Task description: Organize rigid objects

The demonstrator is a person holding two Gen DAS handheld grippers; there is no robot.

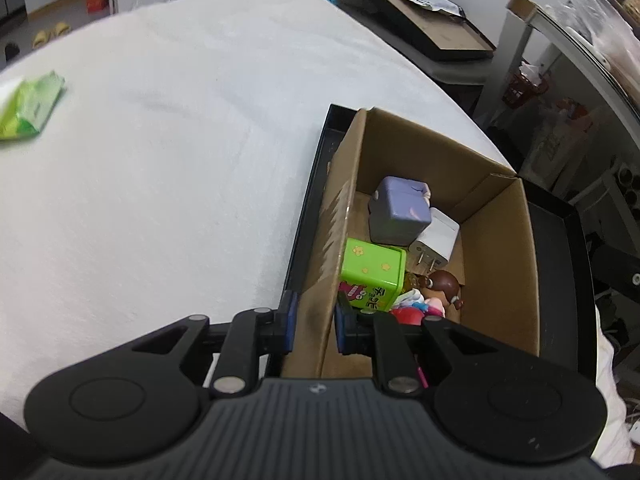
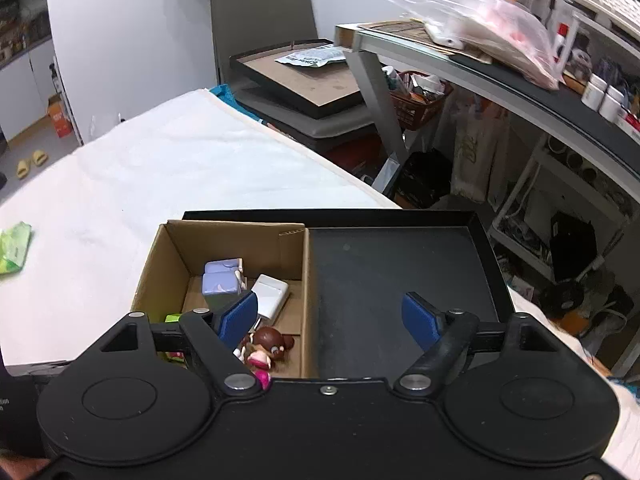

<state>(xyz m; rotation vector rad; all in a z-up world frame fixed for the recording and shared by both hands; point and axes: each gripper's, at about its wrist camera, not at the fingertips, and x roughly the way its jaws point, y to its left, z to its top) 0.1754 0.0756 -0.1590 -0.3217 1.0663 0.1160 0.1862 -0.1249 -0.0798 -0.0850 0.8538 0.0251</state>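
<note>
A cardboard box (image 1: 496,264) stands in the left half of a black tray (image 1: 560,248) on the white-clothed table. In the box lie a purple case (image 1: 400,212), a white charger plug (image 1: 436,240), a green cube tin (image 1: 374,272) and a brown-haired doll (image 1: 444,284). My left gripper (image 1: 315,322) is shut on the box's near left wall, one blue pad on each side. My right gripper (image 2: 330,318) hangs open and holds nothing, above the box's right wall (image 2: 306,280) and the bare tray floor (image 2: 392,264). The doll (image 2: 272,344) lies just under its left finger.
A green packet (image 1: 30,106) lies far left on the white cloth (image 1: 160,160). Beyond the table's right edge are a chair holding a black framed board (image 2: 304,80) and a cluttered metal shelf (image 2: 520,80).
</note>
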